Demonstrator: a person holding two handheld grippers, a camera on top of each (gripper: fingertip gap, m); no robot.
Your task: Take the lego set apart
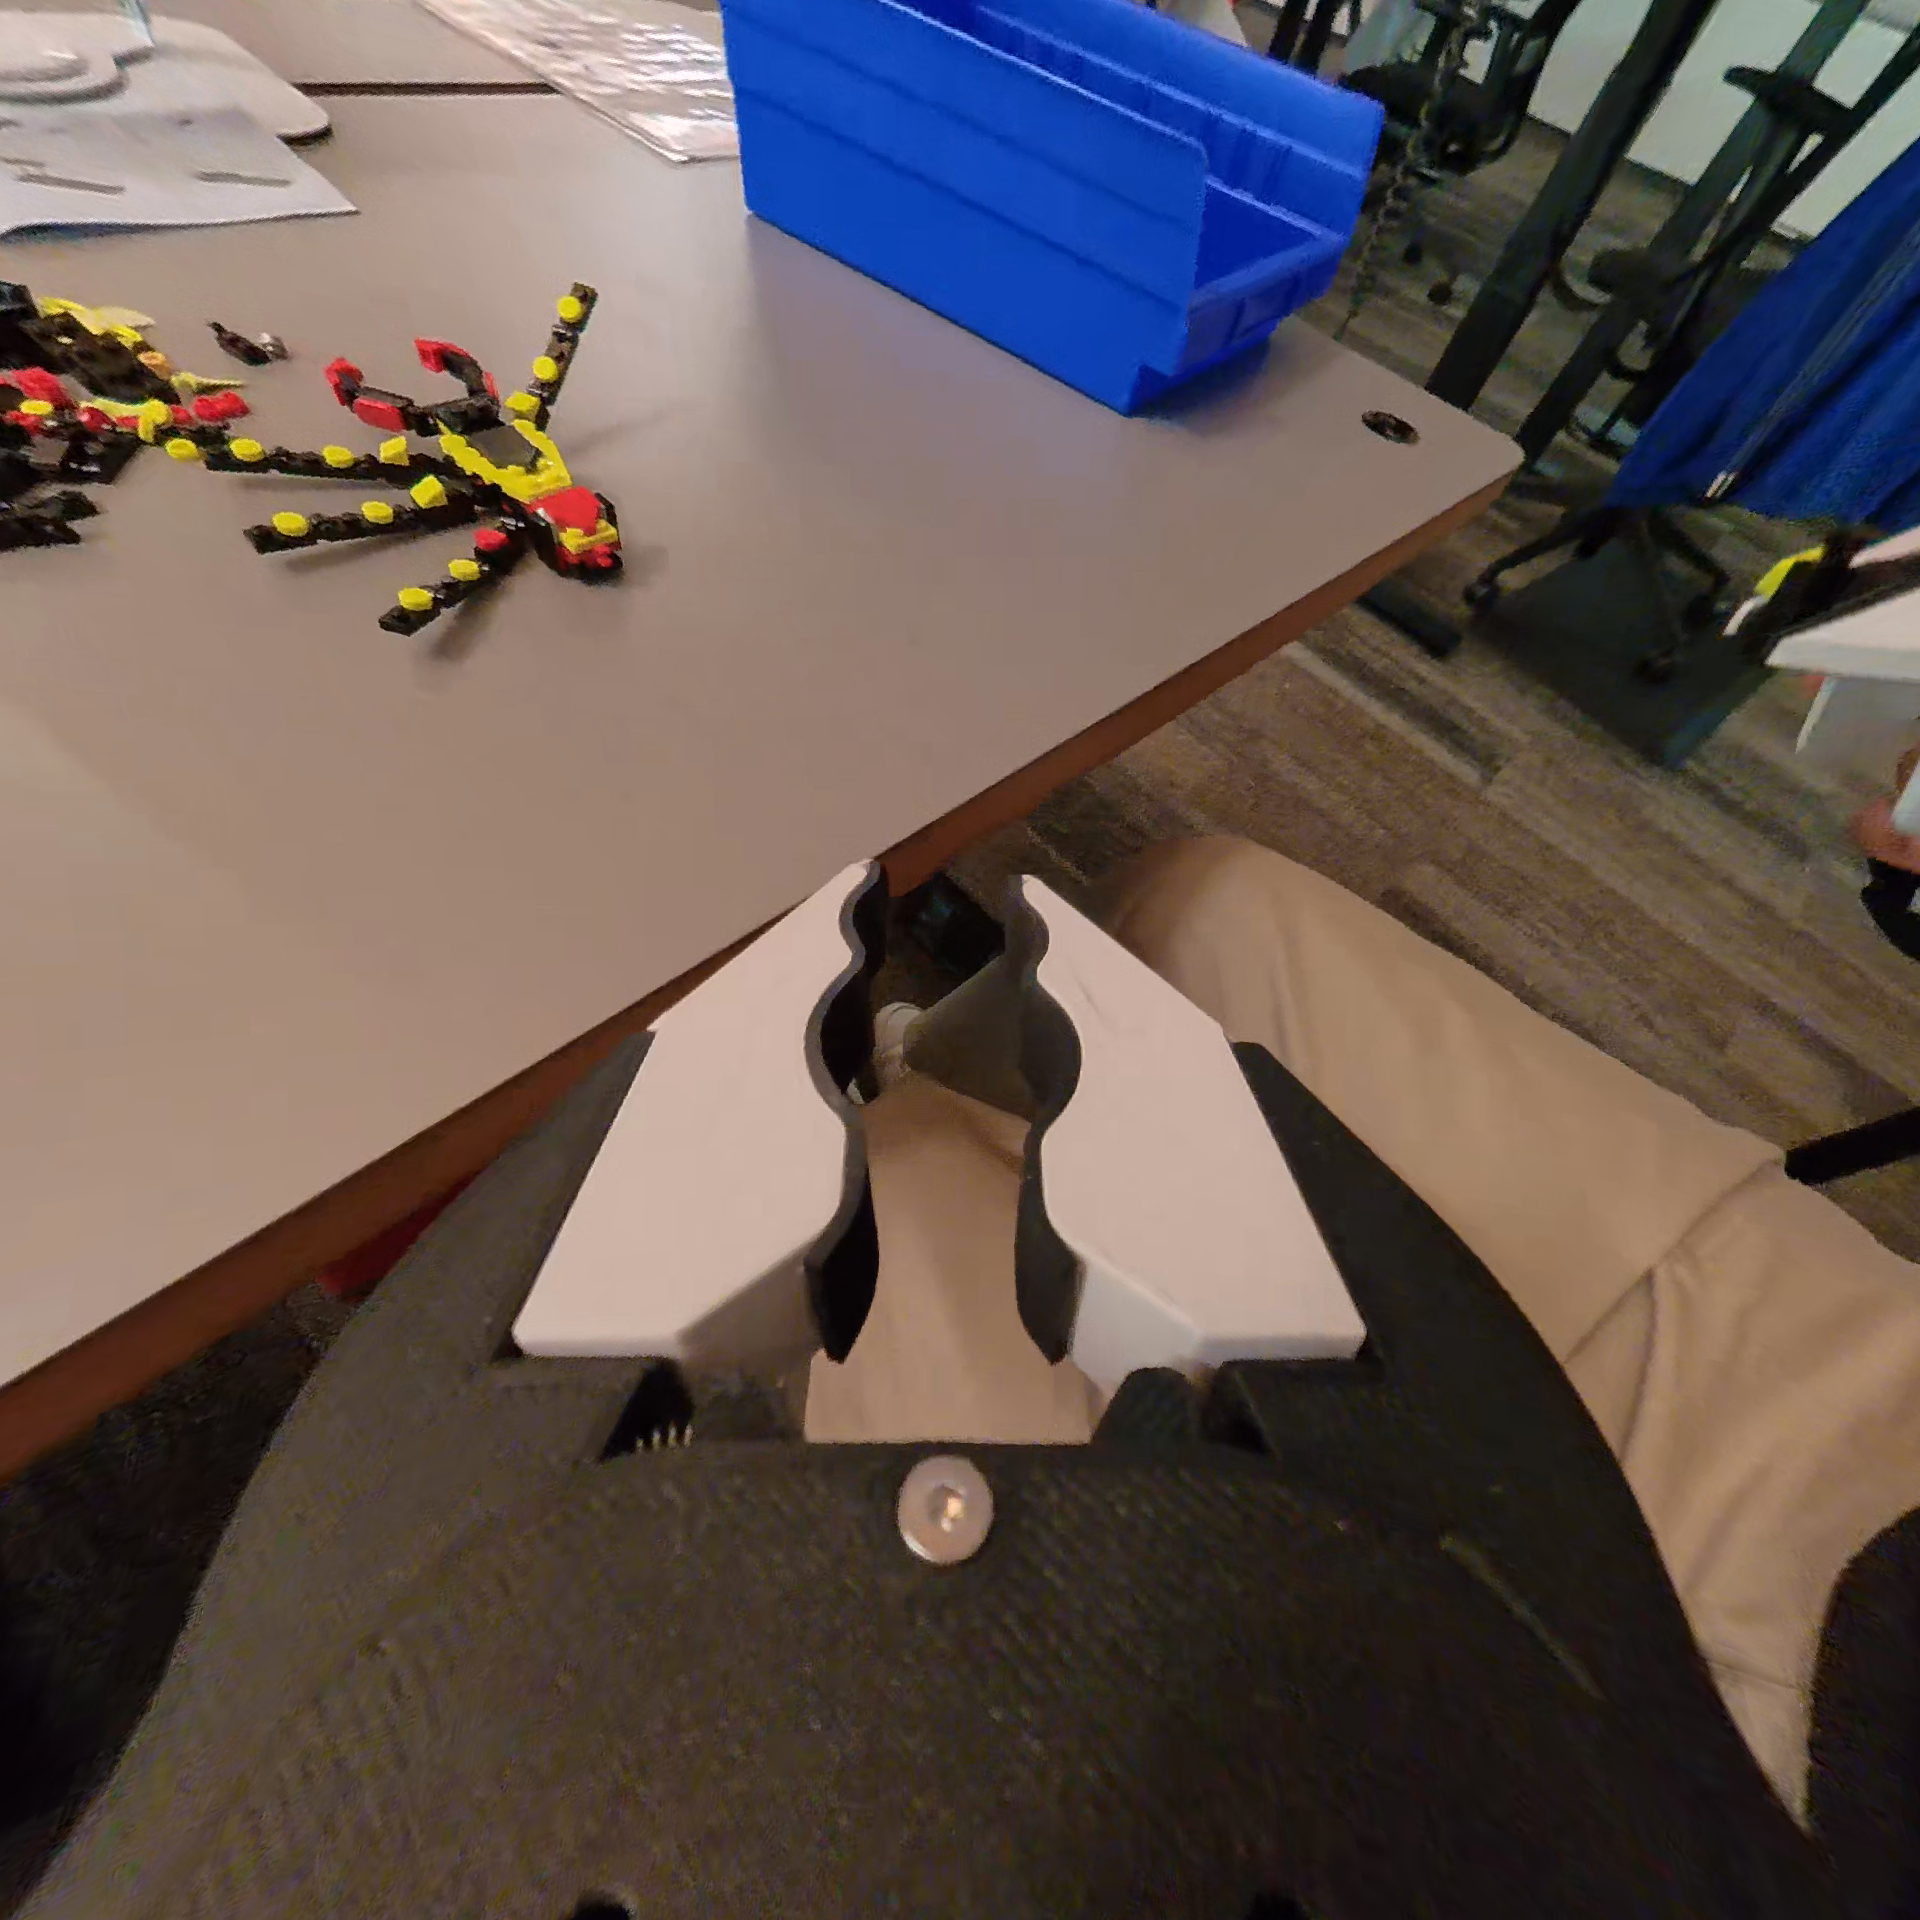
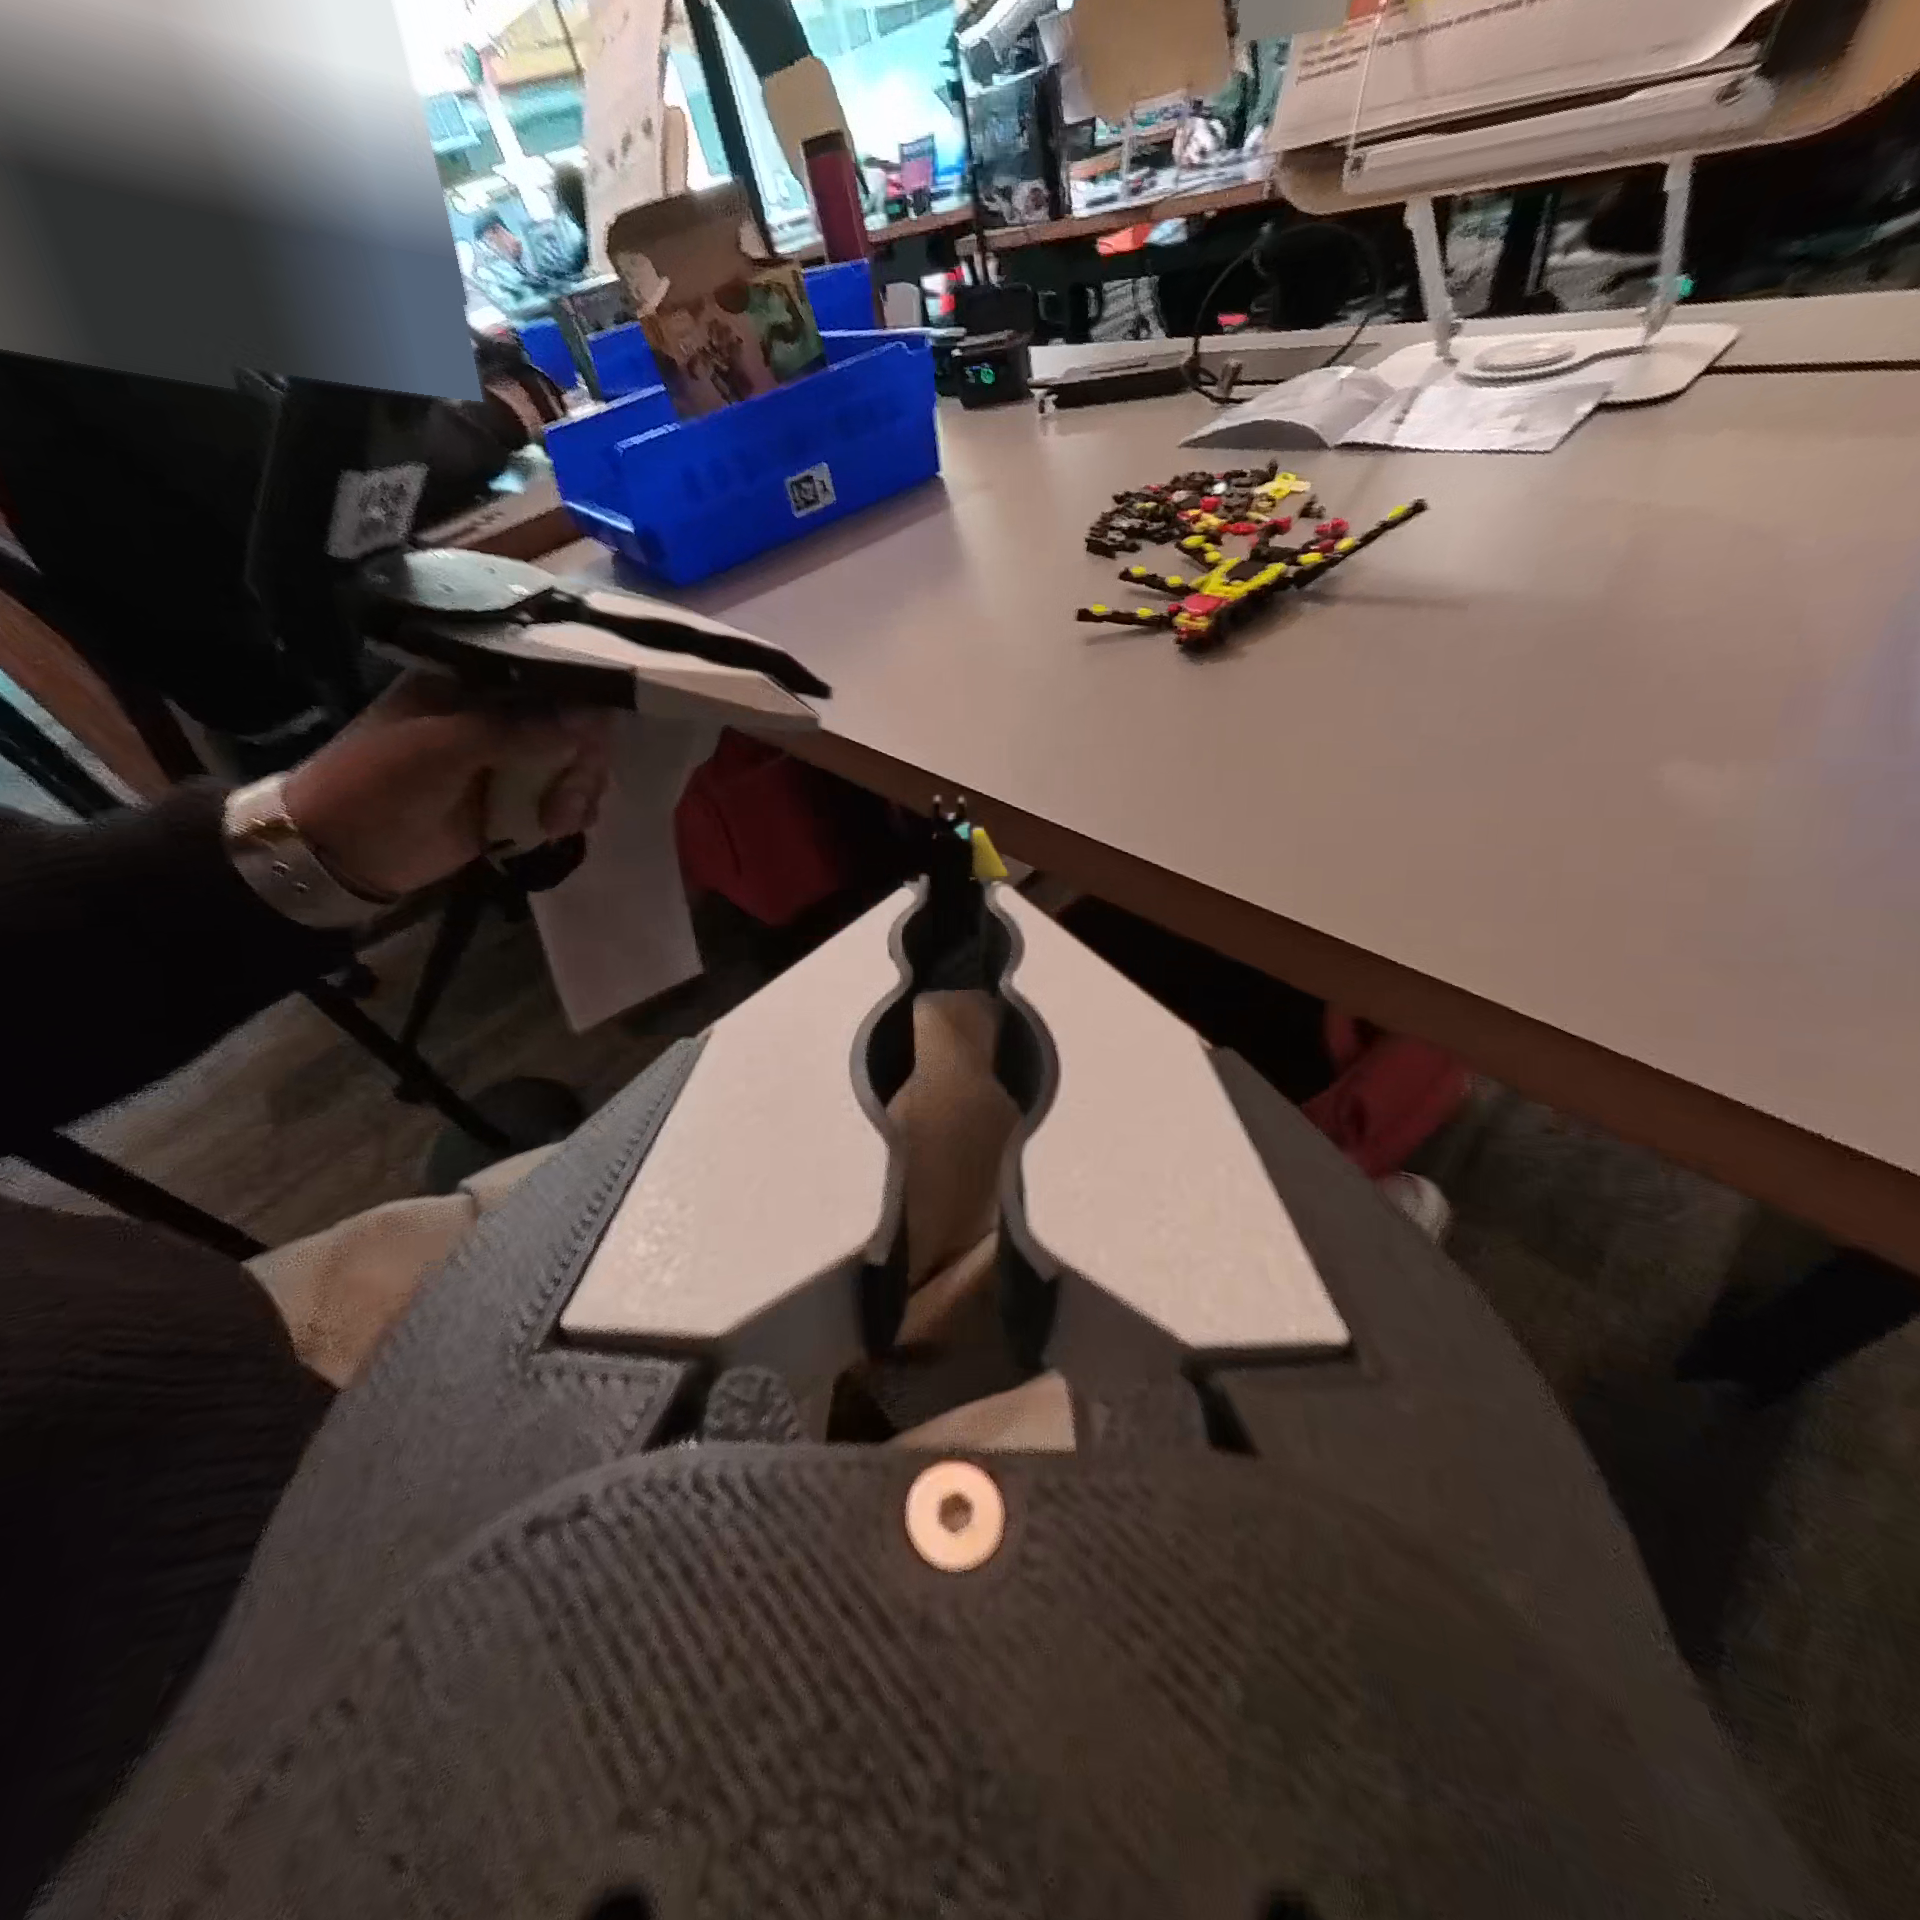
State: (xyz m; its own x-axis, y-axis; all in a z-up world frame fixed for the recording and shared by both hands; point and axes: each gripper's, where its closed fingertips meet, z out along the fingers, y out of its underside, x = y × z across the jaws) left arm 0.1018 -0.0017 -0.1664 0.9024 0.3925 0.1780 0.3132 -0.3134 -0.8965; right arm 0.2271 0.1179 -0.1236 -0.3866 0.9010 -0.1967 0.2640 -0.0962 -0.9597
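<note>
A black, yellow and red lego model [image 1: 468, 468] lies on the grey table [image 1: 727, 727], with a pile of loose pieces [image 1: 73, 416] to its left. Both show in the right wrist view: the model [image 2: 1236, 592] and the pile [image 2: 1195, 509]. My left gripper [image 1: 951, 883] is slightly open and empty, off the table's near edge, above a person's lap. It also shows in the right wrist view [image 2: 800, 691]. My right gripper [image 2: 956, 899] is shut on a small black and yellow lego piece [image 2: 961, 842], held below the table edge.
A blue bin [image 1: 1039, 187] stands at the table's far corner; in the right wrist view [image 2: 748, 468] it holds a box. A paper booklet [image 2: 1403, 410] lies behind the lego. A person's beige trouser leg [image 1: 1455, 1143] is under the left gripper. Chairs and stands crowd the floor beyond. Tip to tip, the grippers are about 20 centimeters apart.
</note>
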